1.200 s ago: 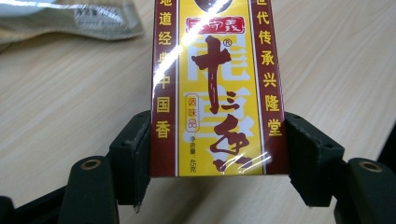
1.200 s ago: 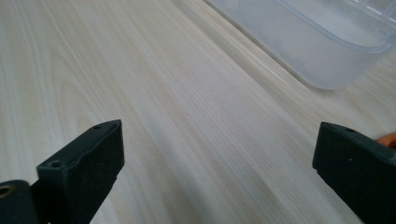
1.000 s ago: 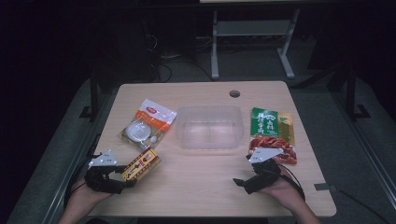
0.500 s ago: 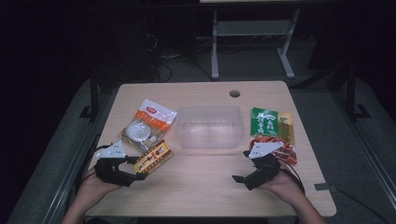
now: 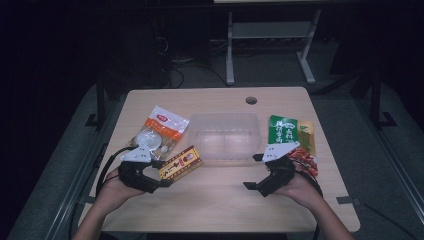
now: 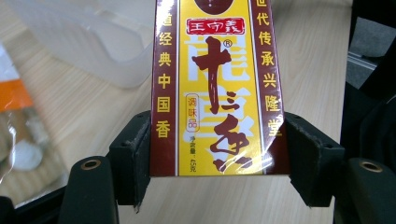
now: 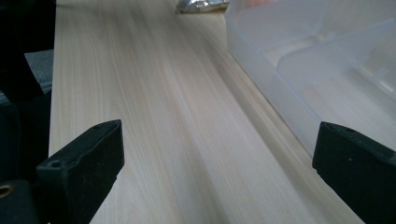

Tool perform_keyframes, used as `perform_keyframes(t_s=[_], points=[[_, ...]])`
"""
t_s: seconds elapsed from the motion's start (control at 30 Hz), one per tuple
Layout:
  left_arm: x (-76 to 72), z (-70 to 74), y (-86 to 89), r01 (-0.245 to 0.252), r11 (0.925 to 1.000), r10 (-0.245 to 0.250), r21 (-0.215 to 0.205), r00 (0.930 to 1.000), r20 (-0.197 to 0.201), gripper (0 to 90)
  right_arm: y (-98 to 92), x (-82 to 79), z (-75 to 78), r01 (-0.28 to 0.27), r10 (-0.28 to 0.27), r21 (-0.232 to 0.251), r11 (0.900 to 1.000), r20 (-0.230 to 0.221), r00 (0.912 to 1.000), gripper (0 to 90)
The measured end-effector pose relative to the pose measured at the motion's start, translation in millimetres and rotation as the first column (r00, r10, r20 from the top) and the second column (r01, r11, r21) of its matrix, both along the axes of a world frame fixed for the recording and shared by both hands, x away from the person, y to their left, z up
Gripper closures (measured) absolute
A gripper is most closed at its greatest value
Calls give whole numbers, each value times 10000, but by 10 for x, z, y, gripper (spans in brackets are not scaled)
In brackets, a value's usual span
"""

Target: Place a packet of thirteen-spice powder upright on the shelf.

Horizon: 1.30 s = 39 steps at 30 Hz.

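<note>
The left tool (image 5: 165, 176) grips a yellow-and-maroon box (image 5: 181, 162), its two black jaws pressing the box's long sides near one end; in the left gripper view the box (image 6: 217, 88) runs up from between the jaws, printed face toward the camera, with pale wood showing under it. In the high view the box lies slantwise at the front left of the tabletop (image 5: 220, 205), its far end pointing toward a clear plastic tub (image 5: 225, 137) that stands in the middle; whether the box rests on the wood or is lifted just off it I cannot tell. Behind the left tool lies an orange-and-clear bag (image 5: 157, 132), just beside the tub's left wall. The right tool (image 5: 255, 172) stands wide with nothing between its jaws, in front of the tub's right corner; in the right gripper view the tub (image 7: 303, 60) sits at the right, bare wood between the jaws. A green packet (image 5: 282, 131) and a red packet (image 5: 306, 159) lie right of the tub, the red one close behind the right hand (image 5: 300, 187).
</note>
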State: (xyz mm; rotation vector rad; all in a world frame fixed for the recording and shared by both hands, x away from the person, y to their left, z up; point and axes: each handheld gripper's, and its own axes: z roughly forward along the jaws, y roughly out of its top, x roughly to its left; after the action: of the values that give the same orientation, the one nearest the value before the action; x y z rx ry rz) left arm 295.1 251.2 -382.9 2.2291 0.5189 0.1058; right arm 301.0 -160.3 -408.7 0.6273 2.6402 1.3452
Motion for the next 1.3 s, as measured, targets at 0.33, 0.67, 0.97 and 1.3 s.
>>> perform_keyframes(t_s=[0.33,0.67,0.97,1.3], points=[[115,55,-171,770,9969,-765,-176,9967,257,320,82,91,103,-517,515,312,9982,69,9987,55],[232,98,-377,1857,9825,-1848,-118,9814,510,320,194,243,277,-1317,1311,897,9872,122,9913,69],[356,134,-455,2934,9559,-2923,-128,9548,544,320,361,411,450,-2851,2830,1146,9516,349,9585,87],[421,96,-533,3378,9412,-3362,-122,9393,691,320,562,537,478,-3626,3615,1344,9222,334,9318,136]])
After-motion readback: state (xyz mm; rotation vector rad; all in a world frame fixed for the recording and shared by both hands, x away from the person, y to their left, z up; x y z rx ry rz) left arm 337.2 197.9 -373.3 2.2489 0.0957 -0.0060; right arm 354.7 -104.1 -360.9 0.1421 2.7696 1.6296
